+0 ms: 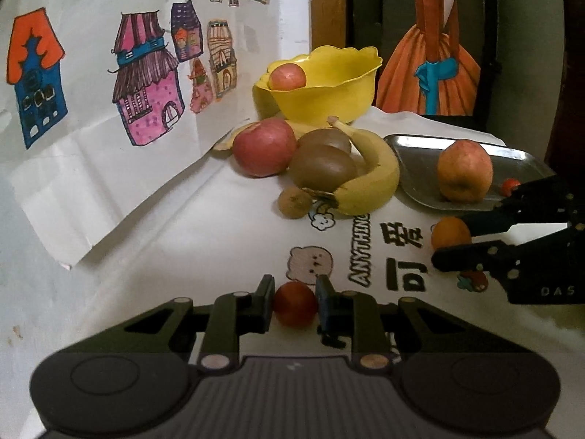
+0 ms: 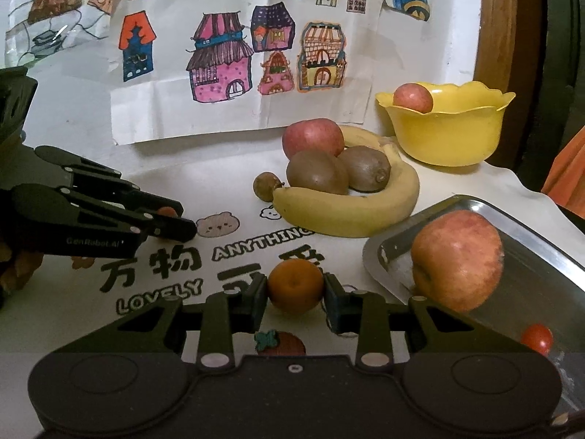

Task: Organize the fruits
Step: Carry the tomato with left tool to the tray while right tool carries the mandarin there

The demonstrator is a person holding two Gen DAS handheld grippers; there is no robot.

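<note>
Left gripper (image 1: pixel 295 301): your jaws stand close on both sides of a small red fruit (image 1: pixel 295 304), perhaps a cherry tomato. The pads seem to touch it, so I judge it is held, but lightly.
Right gripper (image 2: pixel 295 287): your jaws are closed on the orange (image 2: pixel 295 285), one pad on each side at its widest part.
Red fruit, handling: it is light, smooth and a little slippery, with thin skin. Hold it across the middle and press only softly, or it can burst or shoot out.
Orange, handling: it is firm, and the rough peel gives good grip. The widest part is the right place; nearer the top it can roll out.
Steel tray (image 2: pixel 548 256): it lies just to the right of the orange. It carries an apple (image 2: pixel 457 259) and one small red tomato (image 2: pixel 536 338).
Fruit pile: behind the grippers lie a banana (image 2: pixel 347 216), two kiwis (image 2: pixel 316 173), a red apple (image 2: pixel 312 137) and one small brown fruit (image 2: pixel 267 186), all touching or nearly touching.
Yellow bowl (image 2: pixel 446 135): it stands at the back right with one apple inside.
Tablecloth (image 1: pixel 219 219): white, with printed letters and cartoon figures; both fruits seem to be on it or just above it, I cannot tell which.
Next, as I judge: carry each fruit to its container slowly and release it low.
</note>
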